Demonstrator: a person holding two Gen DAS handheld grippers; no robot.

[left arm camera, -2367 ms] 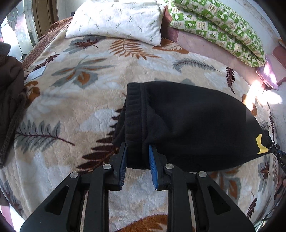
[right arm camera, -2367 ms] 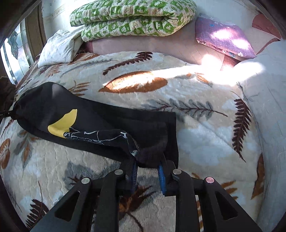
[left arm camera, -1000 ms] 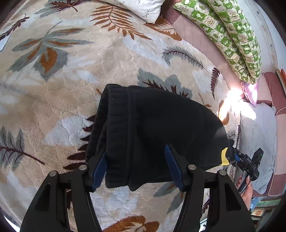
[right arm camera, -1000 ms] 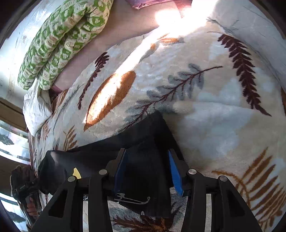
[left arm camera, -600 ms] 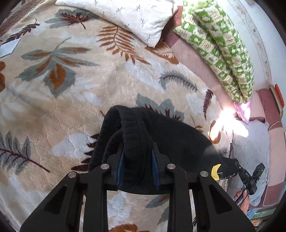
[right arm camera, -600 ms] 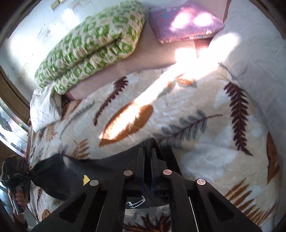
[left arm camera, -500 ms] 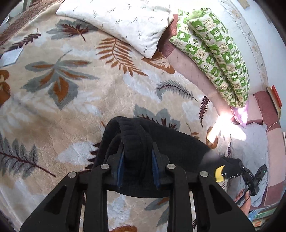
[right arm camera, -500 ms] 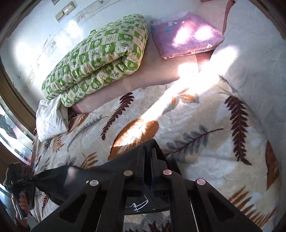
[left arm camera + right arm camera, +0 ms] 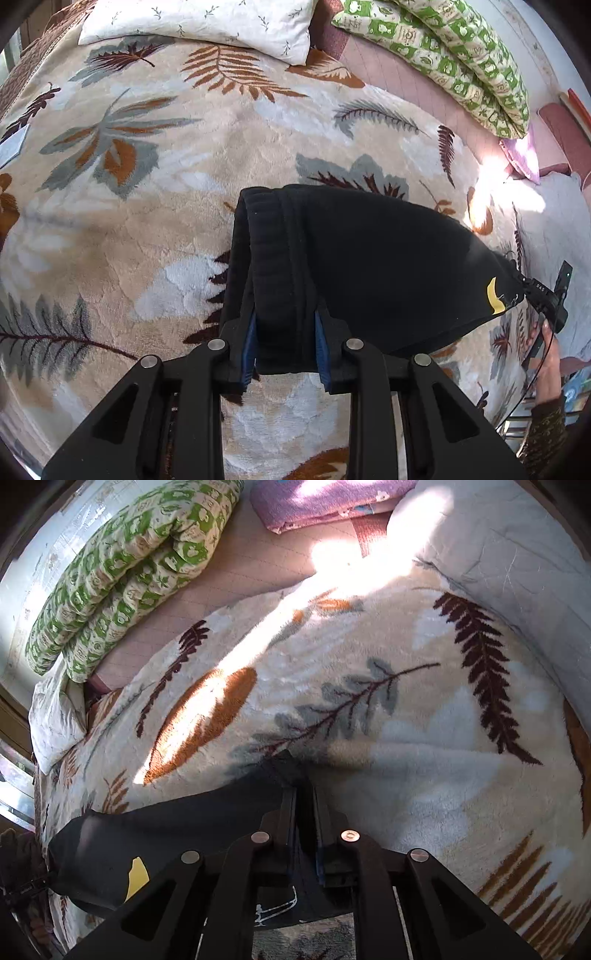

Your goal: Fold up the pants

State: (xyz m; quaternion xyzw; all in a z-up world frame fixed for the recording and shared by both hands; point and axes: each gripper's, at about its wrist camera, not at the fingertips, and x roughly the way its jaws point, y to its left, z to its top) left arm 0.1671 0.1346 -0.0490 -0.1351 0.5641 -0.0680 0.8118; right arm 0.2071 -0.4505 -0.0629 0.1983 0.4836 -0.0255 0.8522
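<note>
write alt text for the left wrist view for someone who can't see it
The left tool, black with blue pads, is clamped on the ribbed waistband of a pair of black fleece pants stretched out over a cream plush blanket with a leaf print. At the pants' far end, the right tool holds them near a yellow patch; a white pillow lies beyond.

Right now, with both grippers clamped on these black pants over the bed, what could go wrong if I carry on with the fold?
1. The left gripper pinches only the thick ribbed waistband of the pants; that bulky fabric could slip out if pulled hard.
2. The right gripper holds a thin bunch of cloth at the other end, so layers may come apart and the fold land crooked.
3. The plush blanket may drag on the fabric and wrinkle it.
</note>
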